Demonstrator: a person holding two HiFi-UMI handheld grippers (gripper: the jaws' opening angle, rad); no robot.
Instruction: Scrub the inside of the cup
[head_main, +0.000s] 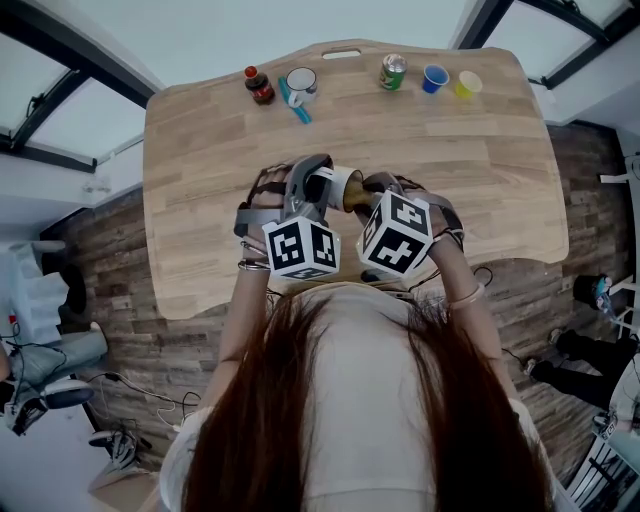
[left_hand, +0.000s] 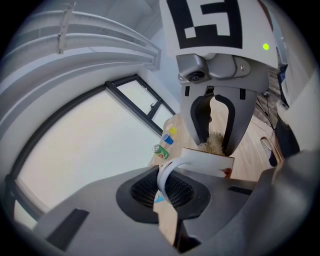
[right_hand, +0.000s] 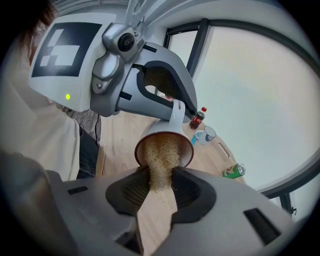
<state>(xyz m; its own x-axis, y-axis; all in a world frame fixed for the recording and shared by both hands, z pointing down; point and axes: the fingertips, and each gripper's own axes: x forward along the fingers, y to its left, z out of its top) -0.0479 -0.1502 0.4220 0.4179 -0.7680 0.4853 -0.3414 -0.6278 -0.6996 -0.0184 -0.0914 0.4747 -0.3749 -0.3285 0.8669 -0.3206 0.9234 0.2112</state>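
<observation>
Nearest the head camera is the person's long hair (head_main: 300, 420), and just past it are the two marker cubes, with both tools raised above the near edge of the counter (head_main: 200, 150). The cup (right_hand: 172, 120) is in the air between the tools, tipped on its side with its mouth towards the right claw (right_hand: 159, 187). It is white outside and dark inside. It looks like glazed ware, so it is probably stiff, slick and breakable, and of moderate weight. The handle (left_hand: 167, 172) is the natural place to hold it. The left claw (left_hand: 165, 195) has taken it there, with its jaws drawn almost together around that thin white loop and nothing else between them. Held at that one point, the cup may swivel if it is pushed hard. The right claw is closed to a narrow gap on a pale fibrous scrubber (right_hand: 160, 160). The free end of the scrubber fills the cup's mouth and touches its inner wall. The wad looks soft and springy and should give under pressure.
</observation>
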